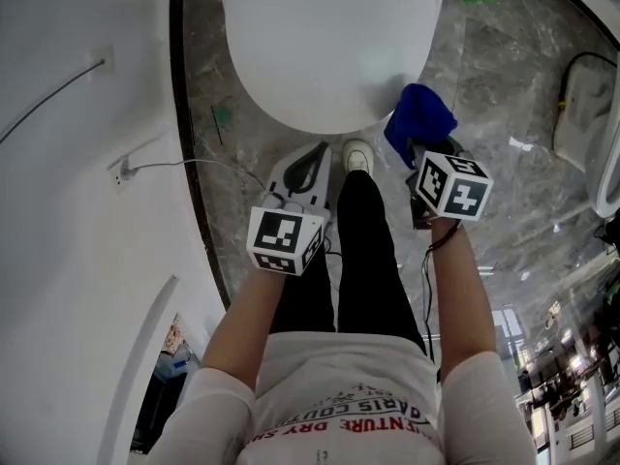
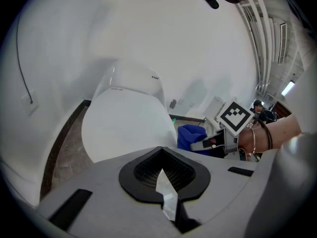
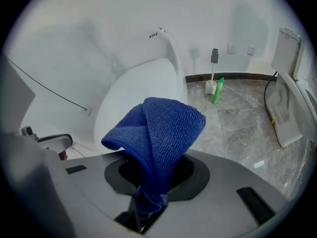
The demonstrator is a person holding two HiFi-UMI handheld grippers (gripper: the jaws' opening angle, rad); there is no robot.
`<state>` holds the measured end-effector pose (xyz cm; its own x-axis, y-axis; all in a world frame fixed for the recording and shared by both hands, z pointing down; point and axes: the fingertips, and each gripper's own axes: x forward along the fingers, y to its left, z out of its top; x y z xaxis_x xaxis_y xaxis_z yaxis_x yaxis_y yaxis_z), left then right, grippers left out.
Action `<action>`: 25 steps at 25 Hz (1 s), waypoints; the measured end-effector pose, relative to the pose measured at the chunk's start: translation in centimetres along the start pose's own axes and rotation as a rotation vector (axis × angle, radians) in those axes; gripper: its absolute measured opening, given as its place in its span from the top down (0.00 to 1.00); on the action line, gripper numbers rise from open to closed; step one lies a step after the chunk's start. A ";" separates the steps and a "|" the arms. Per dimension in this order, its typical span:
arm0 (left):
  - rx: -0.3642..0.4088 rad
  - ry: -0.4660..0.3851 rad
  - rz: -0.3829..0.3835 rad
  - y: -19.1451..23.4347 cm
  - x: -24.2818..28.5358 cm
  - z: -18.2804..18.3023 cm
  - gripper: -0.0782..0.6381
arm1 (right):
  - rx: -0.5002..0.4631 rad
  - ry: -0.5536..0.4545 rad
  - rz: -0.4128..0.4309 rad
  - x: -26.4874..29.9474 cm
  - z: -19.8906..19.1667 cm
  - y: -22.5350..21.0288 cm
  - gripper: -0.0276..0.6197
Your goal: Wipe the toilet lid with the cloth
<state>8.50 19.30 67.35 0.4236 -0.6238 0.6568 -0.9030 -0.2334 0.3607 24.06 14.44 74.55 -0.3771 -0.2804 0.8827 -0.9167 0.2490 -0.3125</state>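
Observation:
The white toilet lid (image 1: 329, 46) is closed and fills the top middle of the head view; it also shows as toilet lid (image 2: 126, 128) and toilet lid (image 3: 138, 98). My right gripper (image 1: 417, 151) is shut on a blue cloth (image 1: 418, 119), which stands up out of the jaws just off the lid's front right edge. In the right gripper view the cloth (image 3: 158, 138) folds over above the right gripper (image 3: 151, 202). My left gripper (image 1: 312, 168) hovers below the lid's front edge, jaws together and holding nothing. The left gripper (image 2: 163, 185) looks at the lid, with the cloth (image 2: 190, 135) at its right.
The person's black trouser legs and a white shoe (image 1: 357, 155) stand between the grippers on the marble floor (image 1: 504, 85). A green bottle (image 3: 217, 90) and a toilet brush (image 3: 212, 83) sit by the back wall. A cable (image 1: 184, 166) runs from the white wall at left.

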 end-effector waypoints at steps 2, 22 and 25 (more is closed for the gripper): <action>0.018 -0.007 -0.001 0.6 -1.5 0.7 0.88 | 0.004 -0.058 0.010 -1.5 0.7 2.1 0.82; 0.267 -0.372 0.000 -1.2 -30.5 27.6 0.88 | -0.185 -0.659 -0.140 -34.3 16.9 24.8 0.82; 0.243 -0.416 0.012 -1.3 -34.1 30.5 0.88 | -0.226 -0.759 -0.173 -40.1 18.6 26.7 0.82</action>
<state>-6.90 18.10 24.27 0.3929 -0.8616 0.3214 -0.9194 -0.3608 0.1567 12.22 15.13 24.27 -0.2936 -0.8646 0.4078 -0.9520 0.3030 -0.0428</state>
